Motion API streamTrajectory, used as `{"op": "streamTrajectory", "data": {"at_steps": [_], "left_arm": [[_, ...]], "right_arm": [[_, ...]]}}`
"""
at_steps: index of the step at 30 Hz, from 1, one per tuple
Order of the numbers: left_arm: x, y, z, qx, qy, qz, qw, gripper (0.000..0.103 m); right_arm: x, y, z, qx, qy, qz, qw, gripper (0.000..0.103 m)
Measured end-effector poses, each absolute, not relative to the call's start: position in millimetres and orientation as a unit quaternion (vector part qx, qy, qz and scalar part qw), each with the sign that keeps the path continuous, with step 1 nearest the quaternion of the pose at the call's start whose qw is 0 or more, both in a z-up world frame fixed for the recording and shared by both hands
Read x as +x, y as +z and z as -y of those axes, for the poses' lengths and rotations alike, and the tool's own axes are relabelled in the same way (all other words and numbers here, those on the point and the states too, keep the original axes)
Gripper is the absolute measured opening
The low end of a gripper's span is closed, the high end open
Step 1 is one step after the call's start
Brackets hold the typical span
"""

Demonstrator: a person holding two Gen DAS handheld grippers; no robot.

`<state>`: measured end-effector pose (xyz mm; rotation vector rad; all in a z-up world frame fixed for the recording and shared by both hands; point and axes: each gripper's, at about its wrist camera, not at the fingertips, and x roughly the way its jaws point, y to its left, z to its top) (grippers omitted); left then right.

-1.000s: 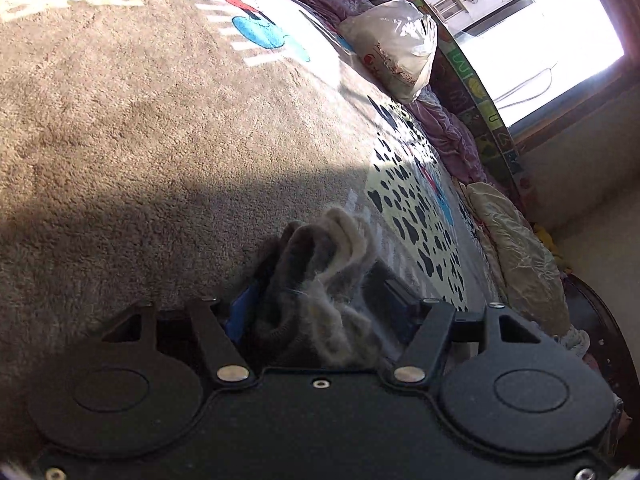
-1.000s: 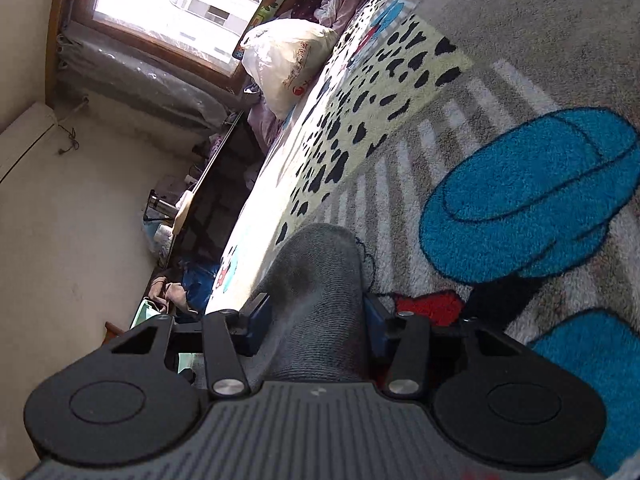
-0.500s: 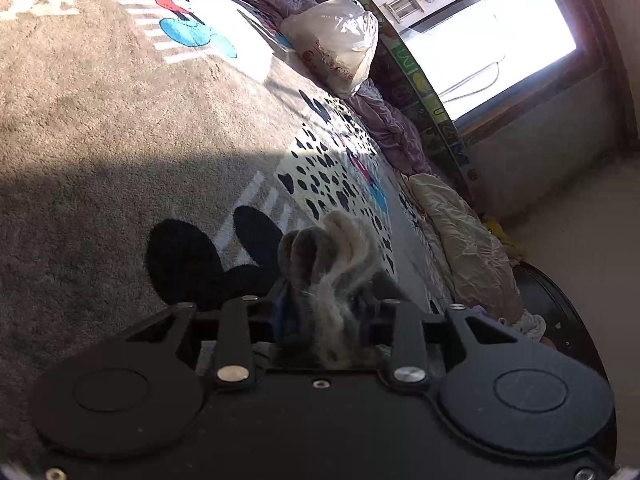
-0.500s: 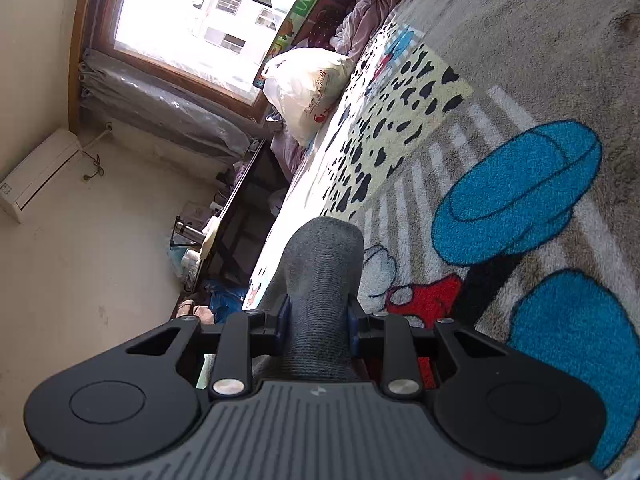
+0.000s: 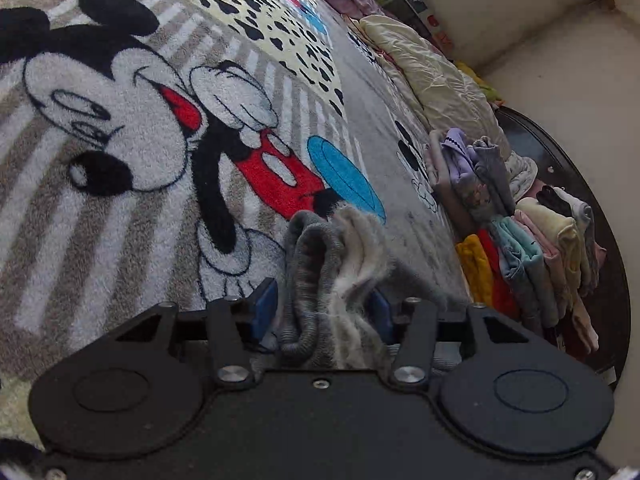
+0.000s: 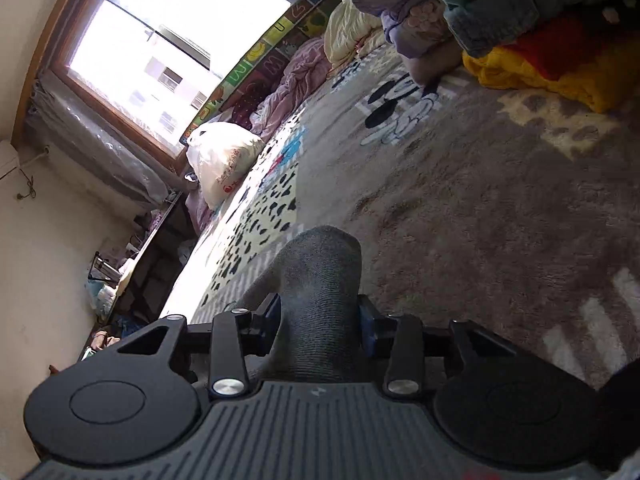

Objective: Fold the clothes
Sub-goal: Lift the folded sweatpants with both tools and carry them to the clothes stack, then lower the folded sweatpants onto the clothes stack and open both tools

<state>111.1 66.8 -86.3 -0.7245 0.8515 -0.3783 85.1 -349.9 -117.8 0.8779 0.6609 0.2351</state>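
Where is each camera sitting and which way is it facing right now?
Left wrist: on the left hand-held gripper, looking along its fingers across the cartoon mouse blanket toward a stack of folded clothes; the gripper shows, clamping a grey knit garment.
Right wrist: on the right hand-held gripper, facing the window and a white plastic bag; it grips grey fabric too.
Shared: the blanket, the clothes stack, the cream quilt.

Folded clothes stack [image 5: 532, 256] on blanket [image 5: 120, 200], right of tongs [image 5: 320, 312]
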Motion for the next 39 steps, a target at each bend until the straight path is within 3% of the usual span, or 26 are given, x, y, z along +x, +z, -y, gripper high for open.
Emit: {"op": "streamTrajectory", "data": {"at_steps": [1, 2, 8, 16, 21, 31, 39], "left_arm": [[108, -86, -68, -0.348, -0.181, -0.396, 0.830, 0.063], [105, -85, -69, -0.354, -0.183, -0.391, 0.829, 0.064], [95, -87, -54, -0.333, -0.174, -0.396, 0.838, 0.062], [80, -84, -41, -0.301, -0.146, -0.363, 0.870, 0.040], [75, -71, -40, -0.332, -0.159, -0.345, 0.864, 0.035], [128, 7, 47, -0.331, -0.273, -0.314, 0.847, 0.034], [185, 83, 162, -0.351, -0.387, -0.272, 0.809, 0.034]], "right_arm": [[78, -134, 353, 0.441, 0.109, -0.305, 0.837, 0.045], [71, -151, 356, 0.466, 0.107, -0.296, 0.827, 0.044], [63, -162, 357, 0.473, 0.137, -0.277, 0.825, 0.048], [73, -163, 353, 0.454, 0.174, -0.267, 0.832, 0.039], [66, -157, 359, 0.472, 0.192, -0.250, 0.823, 0.036], [47, -106, 417, 0.523, 0.191, -0.128, 0.821, 0.036], [36, -18, 506, 0.499, 0.154, 0.016, 0.853, 0.036]]}}
